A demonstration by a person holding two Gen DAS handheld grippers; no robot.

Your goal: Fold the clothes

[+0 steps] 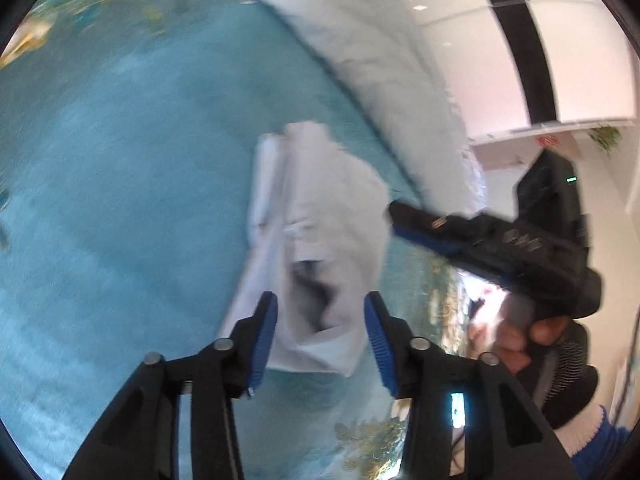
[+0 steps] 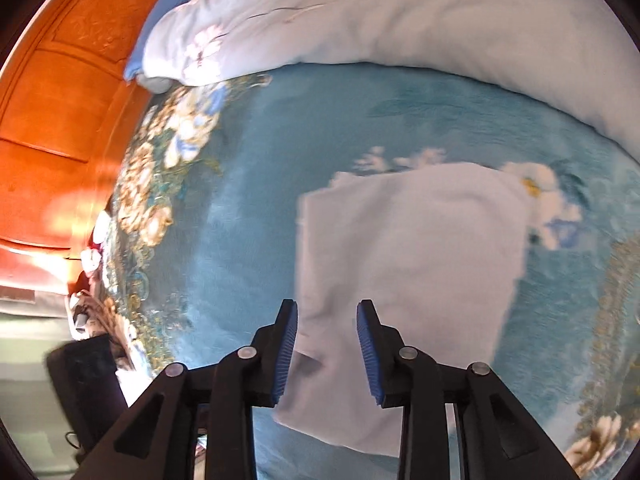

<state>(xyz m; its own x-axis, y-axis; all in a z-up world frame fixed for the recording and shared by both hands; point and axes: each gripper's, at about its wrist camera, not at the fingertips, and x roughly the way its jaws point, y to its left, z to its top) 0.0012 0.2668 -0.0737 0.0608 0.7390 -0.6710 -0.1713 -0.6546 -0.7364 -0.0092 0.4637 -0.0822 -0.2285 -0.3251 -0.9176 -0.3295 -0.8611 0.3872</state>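
Since both pairs of jaws stand parted with nothing pressed between the pads, the entries below list hazards of a fold left to settle unaided.

Item, nearest: left gripper (image 1: 320, 340), jaws open, blue pads either side of the white garment (image 1: 316, 232) without touching it. In the left wrist view, the near edge of the cloth lies rumpled, with a dark hollow between layers. Risk: the loose upper layer may spring back or slide, since nothing pins it.

Item, nearest in the right wrist view: right gripper (image 2: 328, 340), jaws likewise open, hovering over the near left part of the same garment (image 2: 408, 248). Here the garment lies as a roughly squared pile on the teal bedspread (image 2: 240, 220). Risk: a descending pad could catch only the top layer and drag it off square; the plush cover looks grippy, so lower layers may stay put while the top shifts.

Item, middle distance: the right gripper's black body (image 1: 480, 236) appears in the left wrist view at the garment's right edge. Risk: the two tools crowd one small pile and could knock each other or the cloth.

Item, far: a pale quilt (image 2: 400, 20) heaped along the far side of the bed. Risk: a push away from the person could run the garment under its edge. Blur hides finer creases.
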